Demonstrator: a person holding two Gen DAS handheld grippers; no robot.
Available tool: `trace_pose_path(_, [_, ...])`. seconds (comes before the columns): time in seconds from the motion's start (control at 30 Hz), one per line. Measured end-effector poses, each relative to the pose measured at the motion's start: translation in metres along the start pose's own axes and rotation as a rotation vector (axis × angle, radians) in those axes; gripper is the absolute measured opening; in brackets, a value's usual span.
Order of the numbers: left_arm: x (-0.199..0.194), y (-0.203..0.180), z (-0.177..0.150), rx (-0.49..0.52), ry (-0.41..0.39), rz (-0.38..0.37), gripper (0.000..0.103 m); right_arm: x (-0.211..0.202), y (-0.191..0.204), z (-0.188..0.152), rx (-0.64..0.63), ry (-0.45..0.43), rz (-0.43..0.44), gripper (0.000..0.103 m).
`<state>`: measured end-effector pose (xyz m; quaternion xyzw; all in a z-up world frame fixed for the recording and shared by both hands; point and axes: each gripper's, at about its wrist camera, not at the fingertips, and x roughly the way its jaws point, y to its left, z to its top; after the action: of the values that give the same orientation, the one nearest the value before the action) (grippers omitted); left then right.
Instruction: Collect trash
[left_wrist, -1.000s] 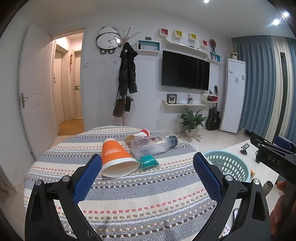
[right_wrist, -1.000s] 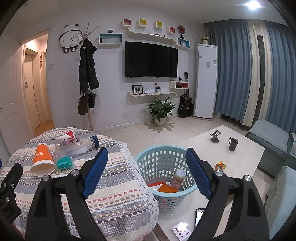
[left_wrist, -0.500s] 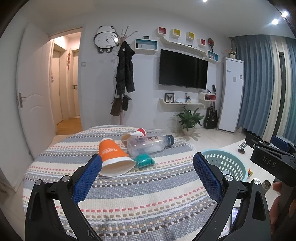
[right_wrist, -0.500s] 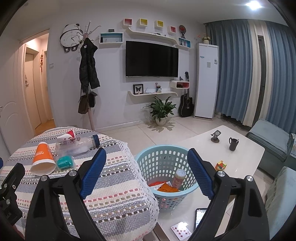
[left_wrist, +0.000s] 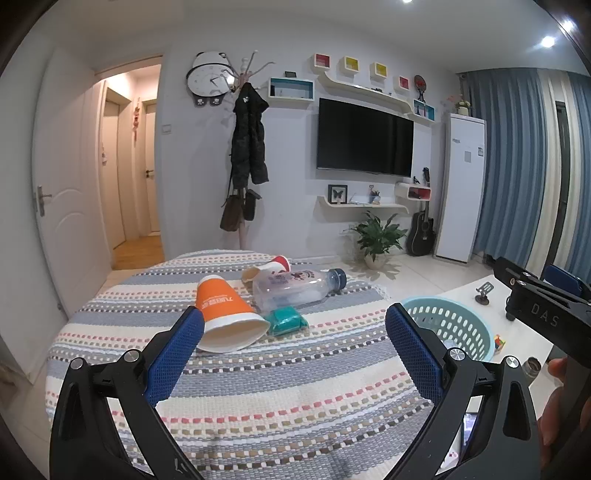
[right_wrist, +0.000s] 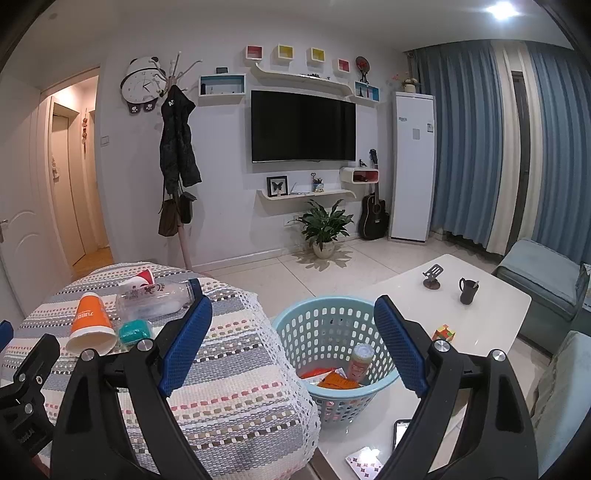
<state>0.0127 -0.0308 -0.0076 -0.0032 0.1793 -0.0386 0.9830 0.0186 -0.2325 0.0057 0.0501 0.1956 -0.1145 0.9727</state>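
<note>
On the striped tablecloth (left_wrist: 280, 398) lie an orange paper cup (left_wrist: 225, 314) on its side, a clear plastic bottle (left_wrist: 295, 288) with a blue cap, a red-rimmed paper cup (left_wrist: 275, 263) behind it and a small teal packet (left_wrist: 286, 322). My left gripper (left_wrist: 295, 328) is open just short of them, nothing between its fingers. My right gripper (right_wrist: 293, 314) is open too, over the light blue basket (right_wrist: 295, 326), which holds orange wrappers (right_wrist: 338, 380) and a small bottle (right_wrist: 360, 363). The same cup (right_wrist: 90, 321), bottle (right_wrist: 155, 295) and packet (right_wrist: 135, 330) appear at left in the right wrist view.
The basket stands on a white low table (right_wrist: 491, 306) with a dark mug (right_wrist: 467, 290), a phone stand (right_wrist: 432, 277), a puzzle cube (right_wrist: 443, 332), a phone (right_wrist: 400, 432) and a card (right_wrist: 364, 459). A grey-blue sofa (right_wrist: 543, 273) lies at right. A coat stand (left_wrist: 245, 158) and a plant (left_wrist: 376, 236) are beyond.
The left wrist view has shifted slightly, the trash sitting a little left of where it was. Both grippers stay open and nothing has been picked up.
</note>
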Motion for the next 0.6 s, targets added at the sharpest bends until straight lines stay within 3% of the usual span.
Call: trace_pose_path(0.6, [0.004, 0.0006, -0.0011, 0.019, 0.021, 0.0, 0.095, -0.0047, 0.0032, 0.0009, -0.01, -0.009, 0.003, 0.086])
